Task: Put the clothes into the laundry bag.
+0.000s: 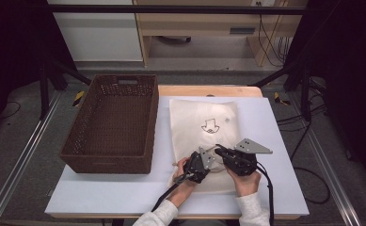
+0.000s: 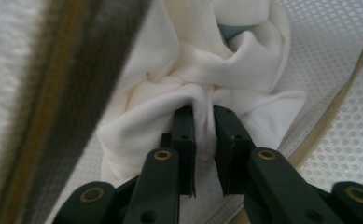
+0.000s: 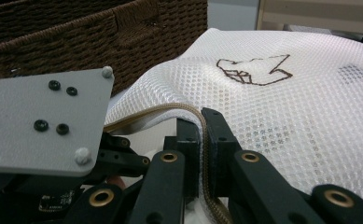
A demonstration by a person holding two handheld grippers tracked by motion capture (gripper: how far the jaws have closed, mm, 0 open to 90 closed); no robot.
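A person at a worktop [image 1: 274,188] works a white mesh laundry bag [image 1: 204,120] with a handheld tool in each hand. The right tool [image 3: 202,116] is clamped on the bag's zippered edge [image 3: 170,112], lifting the opening. The left tool [image 2: 202,112] has its jaws pinched together on a fold of the bunched white cloth [image 2: 207,70], which sits inside the bag's mouth at the near end, straight ahead of those jaws. The bag's long axis runs away from the person toward the far edge, so any push further in would go along that line, and the left hand [image 1: 183,169] is the nearer to the cloth. A brown wicker basket [image 1: 112,120] stands just to the bag's left
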